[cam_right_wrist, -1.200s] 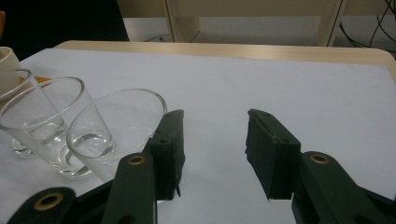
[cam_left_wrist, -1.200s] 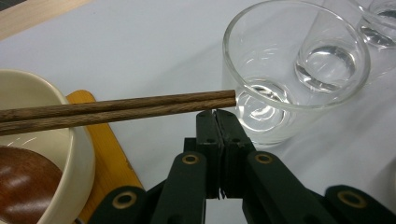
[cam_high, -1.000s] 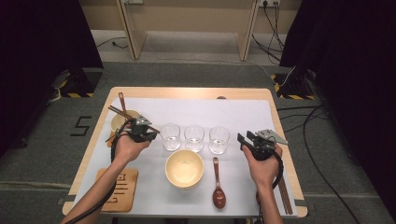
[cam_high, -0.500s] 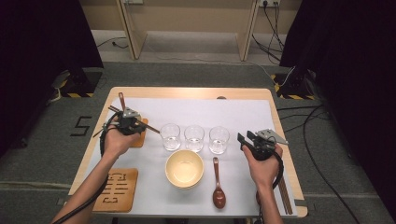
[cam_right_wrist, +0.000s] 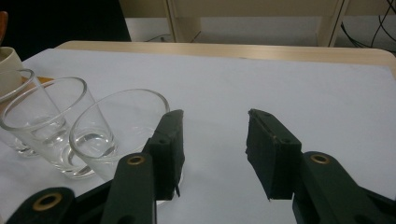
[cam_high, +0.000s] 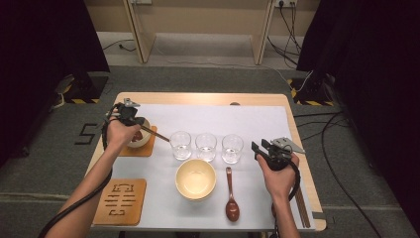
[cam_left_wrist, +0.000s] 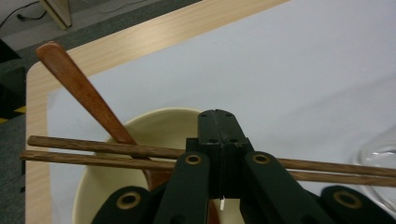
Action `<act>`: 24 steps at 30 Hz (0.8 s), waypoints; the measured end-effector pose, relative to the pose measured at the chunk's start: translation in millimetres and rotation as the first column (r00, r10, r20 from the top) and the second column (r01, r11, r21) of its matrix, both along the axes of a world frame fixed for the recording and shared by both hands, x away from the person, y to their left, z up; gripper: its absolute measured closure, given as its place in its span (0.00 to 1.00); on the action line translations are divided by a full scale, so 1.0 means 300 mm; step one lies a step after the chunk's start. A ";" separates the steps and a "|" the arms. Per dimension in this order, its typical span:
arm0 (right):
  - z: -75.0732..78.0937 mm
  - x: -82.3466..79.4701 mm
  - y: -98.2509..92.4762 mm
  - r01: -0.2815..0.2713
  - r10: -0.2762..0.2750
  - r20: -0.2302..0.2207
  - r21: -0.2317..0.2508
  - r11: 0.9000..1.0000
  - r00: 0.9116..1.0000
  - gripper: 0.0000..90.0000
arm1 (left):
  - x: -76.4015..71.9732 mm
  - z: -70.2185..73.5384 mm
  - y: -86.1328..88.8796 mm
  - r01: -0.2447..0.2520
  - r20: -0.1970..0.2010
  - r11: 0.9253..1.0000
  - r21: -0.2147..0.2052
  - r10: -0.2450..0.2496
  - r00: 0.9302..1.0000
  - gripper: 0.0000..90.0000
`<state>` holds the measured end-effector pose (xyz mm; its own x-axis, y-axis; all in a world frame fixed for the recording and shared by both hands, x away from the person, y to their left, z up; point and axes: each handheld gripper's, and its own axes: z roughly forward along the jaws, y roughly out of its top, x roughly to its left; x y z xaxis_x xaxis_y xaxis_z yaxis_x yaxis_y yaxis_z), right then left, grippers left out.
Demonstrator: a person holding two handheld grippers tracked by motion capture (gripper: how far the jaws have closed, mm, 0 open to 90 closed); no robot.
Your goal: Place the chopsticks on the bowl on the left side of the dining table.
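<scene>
Left gripper sits over the small bowl at the table's nine o'clock, and its jaws are pressed tight together with nothing between them. In the left gripper view the closed tips sit just above the chopsticks, which lie side by side across the bowl's rim. A wooden spoon leans in that bowl, its handle pointing to ten o'clock toward the rounded table corner. In the high view one chopstick end pokes out at four o'clock from the bowl toward the first glass, close to it. The bowl rests on a coaster near the left table edge, with only a narrow strip of table beyond it.

Right gripper hangs at the table's three o'clock, jaws standing apart and empty. In its own view, the nearest glass is just beside its left jaw, and open white mat stretches from twelve to two o'clock up to the far wooden edge.

Centre: three glasses in a row, big bowl at their six o'clock, second spoon just right of it. Another coaster lies at seven o'clock. A second pair of sticks lies along the right edge.
</scene>
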<state>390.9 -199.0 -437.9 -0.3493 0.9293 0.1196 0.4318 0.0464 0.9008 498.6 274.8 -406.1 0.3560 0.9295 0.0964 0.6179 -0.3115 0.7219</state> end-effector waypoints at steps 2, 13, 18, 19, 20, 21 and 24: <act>0.001 -0.001 0.000 0.000 0.000 0.000 0.001 1.000 1.000 0.63 | 0.013 -0.006 0.007 -0.010 0.000 1.000 0.007 0.010 1.000 0.99; -0.002 -0.001 0.002 -0.004 0.004 -0.001 -0.001 1.000 1.000 0.63 | 0.060 -0.031 0.031 -0.037 0.000 0.998 0.045 0.037 0.999 0.99; -0.005 0.000 0.007 -0.008 0.008 -0.005 -0.004 1.000 1.000 0.63 | 0.070 -0.036 0.035 -0.038 -0.009 0.998 0.050 0.038 0.999 0.99; -0.005 -0.001 0.008 -0.009 0.009 -0.005 -0.004 1.000 1.000 0.63 | 0.071 -0.038 0.036 -0.040 -0.013 0.998 0.049 0.041 0.999 0.99; -0.005 -0.001 0.008 -0.009 0.009 -0.005 -0.004 1.000 1.000 0.63 | 0.073 -0.040 0.037 -0.042 -0.014 0.998 0.051 0.043 0.999 0.99; -0.005 -0.001 0.008 -0.009 0.009 -0.005 -0.004 1.000 1.000 0.63 | 0.075 -0.042 0.038 -0.043 -0.019 0.997 0.060 0.045 0.999 0.99; -0.005 -0.001 0.007 -0.009 0.009 -0.005 -0.004 1.000 1.000 0.63 | 0.078 -0.051 0.039 -0.050 -0.025 0.997 0.059 0.051 0.998 0.99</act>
<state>390.5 -196.9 -439.4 -0.3572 0.9266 0.1176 0.4358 0.0540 0.8984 522.0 286.4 -421.3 0.3118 0.9394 0.1423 0.6526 -0.3206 0.6866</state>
